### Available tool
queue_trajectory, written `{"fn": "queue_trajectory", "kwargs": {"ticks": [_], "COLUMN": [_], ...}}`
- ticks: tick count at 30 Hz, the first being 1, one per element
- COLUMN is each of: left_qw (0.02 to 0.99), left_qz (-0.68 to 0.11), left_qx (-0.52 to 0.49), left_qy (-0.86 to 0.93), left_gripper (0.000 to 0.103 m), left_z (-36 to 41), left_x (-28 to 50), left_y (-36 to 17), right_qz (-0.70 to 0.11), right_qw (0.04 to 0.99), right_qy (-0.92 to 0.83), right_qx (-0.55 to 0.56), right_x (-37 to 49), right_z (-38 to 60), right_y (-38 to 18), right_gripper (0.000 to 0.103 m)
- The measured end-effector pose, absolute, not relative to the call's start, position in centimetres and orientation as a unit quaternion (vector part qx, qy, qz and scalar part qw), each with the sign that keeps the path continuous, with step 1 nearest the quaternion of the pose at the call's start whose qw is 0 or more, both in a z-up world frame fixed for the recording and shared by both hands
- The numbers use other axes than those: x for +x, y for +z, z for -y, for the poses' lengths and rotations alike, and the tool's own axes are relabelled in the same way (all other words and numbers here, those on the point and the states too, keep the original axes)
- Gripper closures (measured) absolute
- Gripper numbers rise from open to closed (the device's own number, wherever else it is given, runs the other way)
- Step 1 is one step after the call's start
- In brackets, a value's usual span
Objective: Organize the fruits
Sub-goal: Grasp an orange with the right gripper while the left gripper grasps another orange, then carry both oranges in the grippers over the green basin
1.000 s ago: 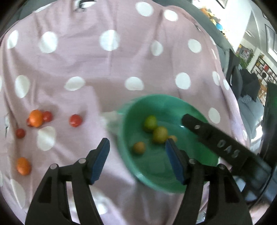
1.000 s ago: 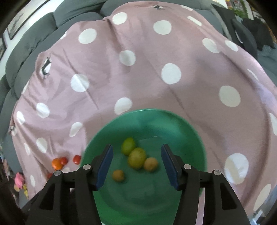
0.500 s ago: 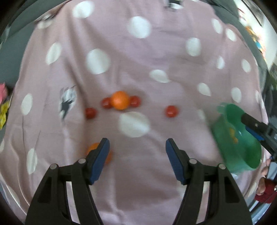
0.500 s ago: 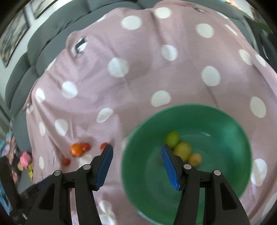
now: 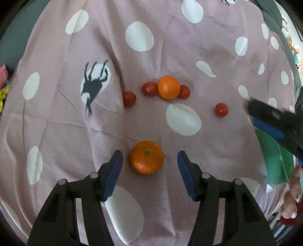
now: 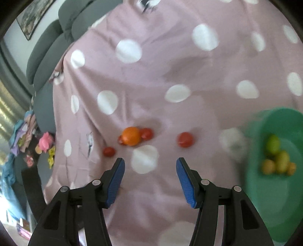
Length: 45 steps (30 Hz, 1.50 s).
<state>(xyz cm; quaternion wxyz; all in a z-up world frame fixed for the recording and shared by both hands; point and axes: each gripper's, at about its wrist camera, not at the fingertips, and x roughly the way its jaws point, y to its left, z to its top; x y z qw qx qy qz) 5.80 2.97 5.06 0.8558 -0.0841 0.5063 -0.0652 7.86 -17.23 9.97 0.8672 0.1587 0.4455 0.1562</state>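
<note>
A round, dimpled orange [image 5: 146, 157] lies between the spread left hand-held gripper [image 5: 149, 166].

A pink bedspread [image 6: 166, 62] with white polka dots covers the whole surface, with grey cushions [image 6: 49, 51] along its far left edge. A framed picture [image 6: 32, 18] hangs on the pale wall behind, and bright clothes and toys [image 6: 28, 136] lie heaped at the left.

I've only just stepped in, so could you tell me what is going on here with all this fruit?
A person holding two grippers is sorting fruit on a pink polka-dot cloth. The open left gripper frames the nearer orange without touching it. The right gripper, also open, holds nothing. A second orange and four small red fruits lie loose beyond. The green bowl at the right holds a few yellow-green fruits.
</note>
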Motion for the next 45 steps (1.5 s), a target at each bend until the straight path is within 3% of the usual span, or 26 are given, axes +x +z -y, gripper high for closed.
{"fn": "queue_trajectory", "kwargs": {"ticks": [7, 10, 15, 31, 45], "left_qw": [0.848, 0.846, 0.849, 0.857, 0.875], "left_qz": [-0.518, -0.521, -0.518, -0.502, -0.471], "left_qx": [-0.085, -0.087, -0.090, -0.112, -0.100], "left_qy": [-0.077, -0.068, -0.059, -0.045, -0.049], "left_gripper": [0.052, 0.057, 0.064, 0.064, 0.065], "left_z": [-2.8, -3.1, -3.2, -3.2, -2.2], "left_x": [6.3, 6.7, 7.3, 7.0, 4.5], "left_y": [4.6, 4.3, 4.2, 3.6, 5.7], "right_qz": [-0.505, -0.523, -0.531, -0.540, -0.504], "right_qw": [0.826, 0.816, 0.815, 0.808, 0.844], "right_qy": [0.166, 0.152, 0.133, 0.139, 0.139], "right_qx": [0.187, 0.194, 0.189, 0.189, 0.122], "right_x": [13.5, 15.0, 16.7, 19.0, 11.2], "right_z": [12.5, 11.6, 10.7, 10.5, 15.1], "right_y": [6.9, 5.7, 4.4, 2.9, 6.2], "right_gripper": [0.045, 0.051, 0.054, 0.058, 0.058]}}
